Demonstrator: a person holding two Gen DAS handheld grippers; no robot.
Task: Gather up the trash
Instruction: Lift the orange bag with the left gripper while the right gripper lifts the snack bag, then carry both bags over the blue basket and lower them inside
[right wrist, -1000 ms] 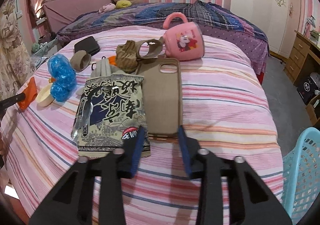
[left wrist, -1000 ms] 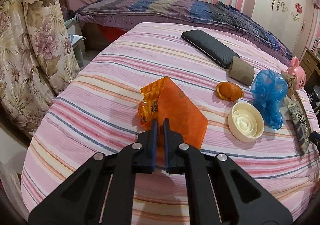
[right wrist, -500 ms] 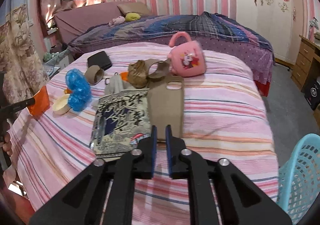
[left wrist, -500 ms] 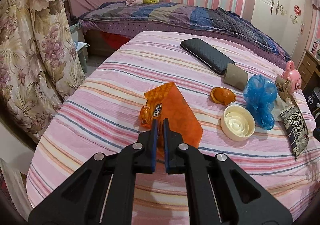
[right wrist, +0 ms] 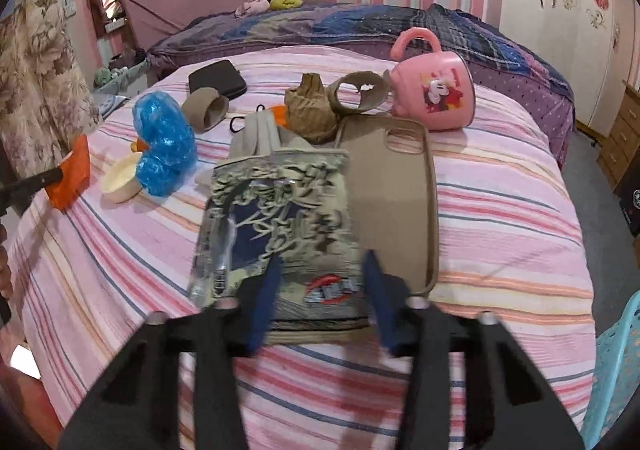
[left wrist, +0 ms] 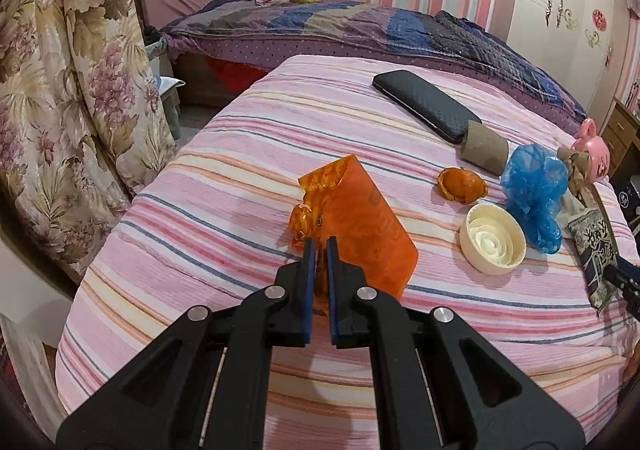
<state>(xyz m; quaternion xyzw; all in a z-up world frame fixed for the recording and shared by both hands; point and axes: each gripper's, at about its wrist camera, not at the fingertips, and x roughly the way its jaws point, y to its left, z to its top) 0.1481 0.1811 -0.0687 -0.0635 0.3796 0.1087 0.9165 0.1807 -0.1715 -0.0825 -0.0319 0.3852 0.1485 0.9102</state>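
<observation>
My left gripper (left wrist: 319,246) is shut on an orange plastic wrapper (left wrist: 360,222) and holds it above the striped bed; it also shows in the right wrist view (right wrist: 72,174). My right gripper (right wrist: 322,262) is open, its fingers straddling the near end of a grey-and-blue snack bag (right wrist: 280,218) that lies flat on the bed. Other trash lies around: a blue plastic bag (left wrist: 534,190), an orange peel (left wrist: 460,184), a cream lid (left wrist: 492,244), a cardboard tube (left wrist: 484,148) and crumpled brown paper (right wrist: 312,110).
A tan phone case (right wrist: 394,190) lies right beside the snack bag. A pink mug (right wrist: 434,90) and a black case (left wrist: 426,104) are farther back. A light-blue basket (right wrist: 618,366) stands at the bed's right edge. A floral curtain (left wrist: 60,90) hangs on the left.
My right gripper was open, shut half a second ago, and is open again, now over the snack bag's near end. My left gripper has lifted the orange wrapper a little.
</observation>
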